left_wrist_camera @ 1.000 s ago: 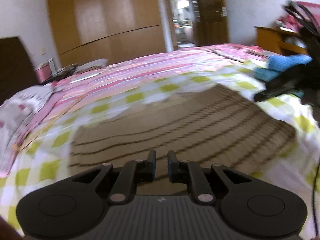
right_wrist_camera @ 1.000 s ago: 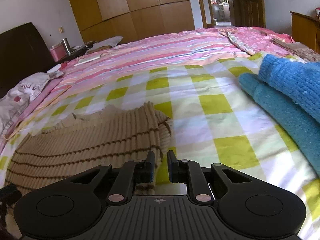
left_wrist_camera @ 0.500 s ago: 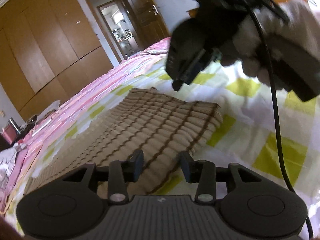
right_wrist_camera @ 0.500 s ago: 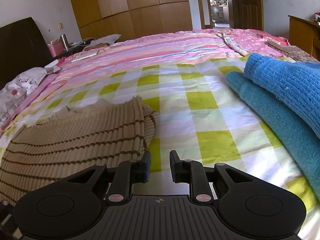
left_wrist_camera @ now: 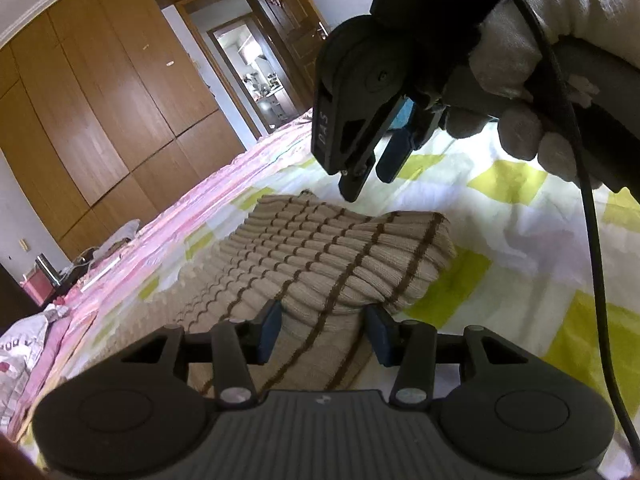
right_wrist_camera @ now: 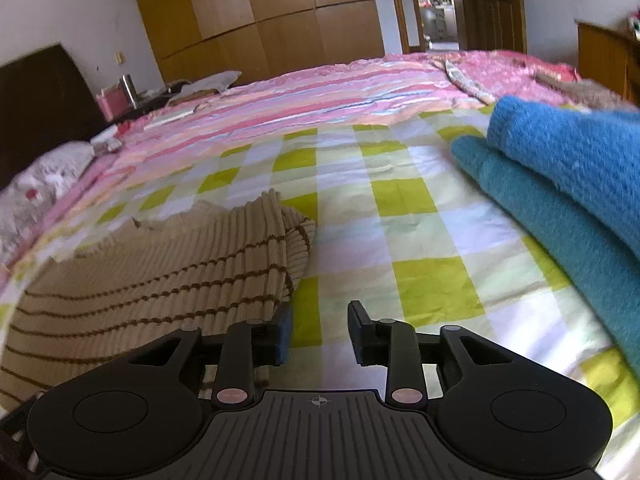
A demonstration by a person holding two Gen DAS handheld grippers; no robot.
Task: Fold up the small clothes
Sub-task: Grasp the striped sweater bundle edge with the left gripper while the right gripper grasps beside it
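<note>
I hold the left gripper [left_wrist_camera: 322,328] with its jaws spread around the near edge of the striped beige sweater [left_wrist_camera: 320,256], which lies folded on the checked bedsheet [right_wrist_camera: 400,220]. The right gripper [right_wrist_camera: 319,330] hangs parted just beside the fold's corner, gripping nothing, placed to take that edge.

Striped sweater [right_wrist_camera: 152,280] on checked bedsheet [right_wrist_camera: 400,240]

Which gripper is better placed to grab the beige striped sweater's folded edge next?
Left. The left gripper is open with the beige brown-striped knit sweater between its fingers; the open right gripper sits beside it over checked sheet.
</note>
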